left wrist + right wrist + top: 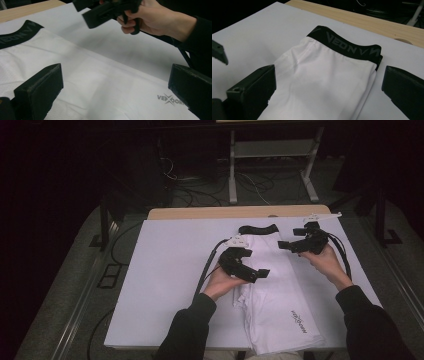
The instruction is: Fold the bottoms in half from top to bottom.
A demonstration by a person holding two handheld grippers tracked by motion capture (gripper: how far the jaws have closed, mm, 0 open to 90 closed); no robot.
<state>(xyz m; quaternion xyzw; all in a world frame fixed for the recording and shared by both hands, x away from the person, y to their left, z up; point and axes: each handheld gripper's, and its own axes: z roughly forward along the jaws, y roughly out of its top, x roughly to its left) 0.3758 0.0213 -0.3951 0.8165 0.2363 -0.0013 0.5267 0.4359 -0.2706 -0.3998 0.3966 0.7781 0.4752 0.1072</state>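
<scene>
A folded white garment (pixel 277 295) with a black waistband (pixel 257 228) lies on the white sheet (pixel 165 270), waistband toward the far edge. My left gripper (pixel 257 274) hovers open just above the garment's middle, and in the left gripper view the cloth (pixel 100 85) lies under and between the wide-spread jaws of that gripper (pixel 115 77), near a grey logo (pixel 170 98). My right gripper (pixel 287 240) is held open above the garment's right edge near the waistband. In the right gripper view, this gripper (pixel 328 75) has its jaws spread over the waistband (pixel 347 47).
A strip of bare wooden tabletop (pixel 210 212) runs behind the sheet, with a small hole (pixel 272 216) in it. Black cables (pixel 205 270) trail from the grippers over the sheet. A white metal stand (pixel 272 165) and loose floor cables lie beyond the table.
</scene>
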